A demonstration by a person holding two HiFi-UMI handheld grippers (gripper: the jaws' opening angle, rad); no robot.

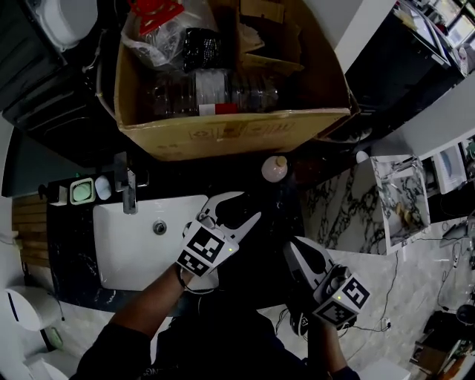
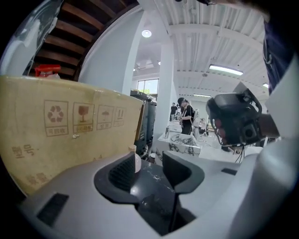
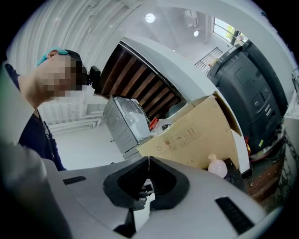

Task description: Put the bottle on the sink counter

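While the L gripper (image 1: 239, 208) hung over the dark sink counter (image 1: 223, 177), just right of the white basin (image 1: 133, 256), its jaws stood partly apart w/ nothing btwn them; in the left gripper view (image 2: 152, 168) only bare black counter top showed in the gap. The bottle (image 1: 274, 168), small, pale pinkish w/ a beige cap, stood upright on the counter toward its back edge, just in front of the cardboard box (image 1: 230, 133) and near the counter's right end, where a marbled surface (image 1: 334, 211) began. It sat ahead of the L gripper and apart from it, untouched; in the left gripper view the bottle (image 2: 136, 161) peeked out from behind the left jaw, close to the box wall (image 2: 70, 130) w/ its printed handling symbols. The R gripper (image 1: 300, 256) was held lower and to the right, off the counter's front edge, well apart from the bottle. Its jaws were closed tip to tip w/ nothing in them, as the right gripper view (image 3: 148, 163) showed; the bottle (image 3: 217, 167) appeared there off to the right, against the box (image 3: 191, 135). Inside the box lay clear plastic bottles (image 1: 215, 93) and a bag w/ sth red (image 1: 156, 18). A faucet (image 1: 128, 191) stood at the basin's back rim, w/ a pale green dish (image 1: 82, 191) beside it at the counter's back left.
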